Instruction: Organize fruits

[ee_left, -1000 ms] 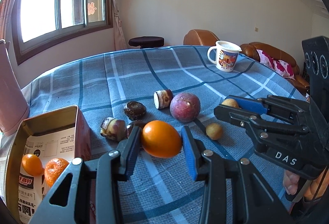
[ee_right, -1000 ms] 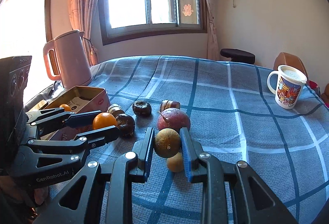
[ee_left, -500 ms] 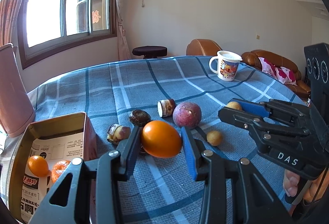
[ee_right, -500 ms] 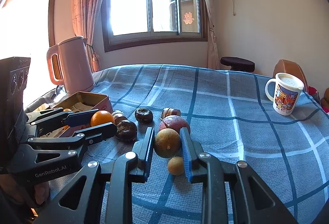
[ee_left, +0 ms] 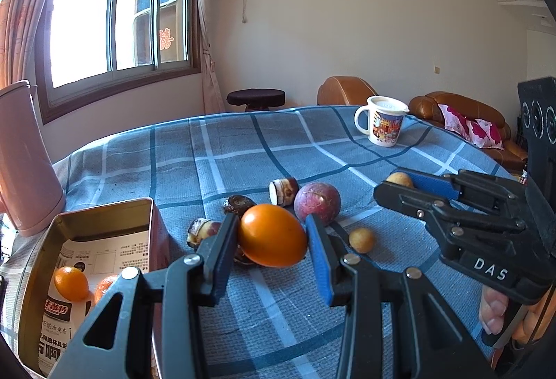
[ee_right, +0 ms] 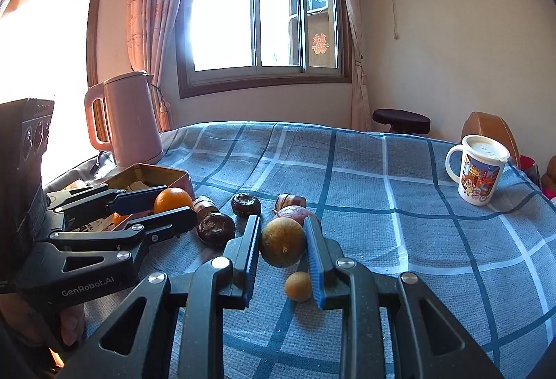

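Observation:
My left gripper (ee_left: pixel 272 234) is shut on an orange (ee_left: pixel 272 235) and holds it above the blue checked tablecloth, right of the open tin box (ee_left: pixel 104 208); it also shows in the right wrist view (ee_right: pixel 170 203). The tin box holds two small oranges (ee_left: pixel 71 282). My right gripper (ee_right: pixel 283 241) is shut on a brown-yellow round fruit (ee_right: pixel 283 241), lifted above a small longan (ee_right: pixel 297 285). A purple passion fruit (ee_left: pixel 317 202) and several dark water chestnuts (ee_right: pixel 246 203) lie on the cloth between the grippers.
A pink kettle (ee_right: pixel 130 120) stands at the table's left edge behind the tin box. A white cartoon mug (ee_left: pixel 384 120) stands far right. A stool (ee_left: pixel 256 98) and brown sofa (ee_left: pixel 455 107) lie beyond the table.
Both grippers have risen with their fruits; the table and the fruits on it sit lower and farther in both views. Each grip is unchanged.

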`<state>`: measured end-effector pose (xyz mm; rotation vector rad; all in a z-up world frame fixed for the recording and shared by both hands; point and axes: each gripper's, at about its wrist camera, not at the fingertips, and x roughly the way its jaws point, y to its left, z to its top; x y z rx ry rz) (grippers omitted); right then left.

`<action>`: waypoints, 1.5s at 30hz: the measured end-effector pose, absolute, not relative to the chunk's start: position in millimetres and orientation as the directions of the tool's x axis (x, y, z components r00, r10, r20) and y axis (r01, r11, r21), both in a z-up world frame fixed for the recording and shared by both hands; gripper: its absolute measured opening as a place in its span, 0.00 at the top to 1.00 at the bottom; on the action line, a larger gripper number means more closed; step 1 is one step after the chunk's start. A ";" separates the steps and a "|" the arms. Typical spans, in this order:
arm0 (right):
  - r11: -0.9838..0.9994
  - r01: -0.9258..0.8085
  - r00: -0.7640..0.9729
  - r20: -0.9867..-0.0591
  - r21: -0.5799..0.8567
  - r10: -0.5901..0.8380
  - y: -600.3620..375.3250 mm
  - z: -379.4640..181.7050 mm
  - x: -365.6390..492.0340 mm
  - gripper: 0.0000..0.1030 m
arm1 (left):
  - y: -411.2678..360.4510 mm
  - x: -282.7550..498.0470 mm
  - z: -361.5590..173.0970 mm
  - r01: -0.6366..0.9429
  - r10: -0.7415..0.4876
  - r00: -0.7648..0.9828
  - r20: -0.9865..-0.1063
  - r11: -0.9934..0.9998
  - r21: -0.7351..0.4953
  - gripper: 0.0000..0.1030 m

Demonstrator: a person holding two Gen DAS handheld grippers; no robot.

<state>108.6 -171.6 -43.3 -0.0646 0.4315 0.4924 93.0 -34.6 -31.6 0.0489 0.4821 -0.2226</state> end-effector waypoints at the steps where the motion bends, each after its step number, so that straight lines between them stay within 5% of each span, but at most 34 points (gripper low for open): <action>1: 0.881 -0.471 0.795 -0.414 0.041 0.444 -171.6 -43.1 108.0 0.74 | -34.5 92.4 -31.3 0.223 -0.200 0.864 -0.462 0.975 -0.005 0.59; 45: 0.883 -0.470 0.841 -0.298 0.009 0.451 -176.0 -35.8 88.0 0.74 | -33.0 69.2 -21.6 0.218 -0.200 0.920 -0.338 0.976 0.015 0.59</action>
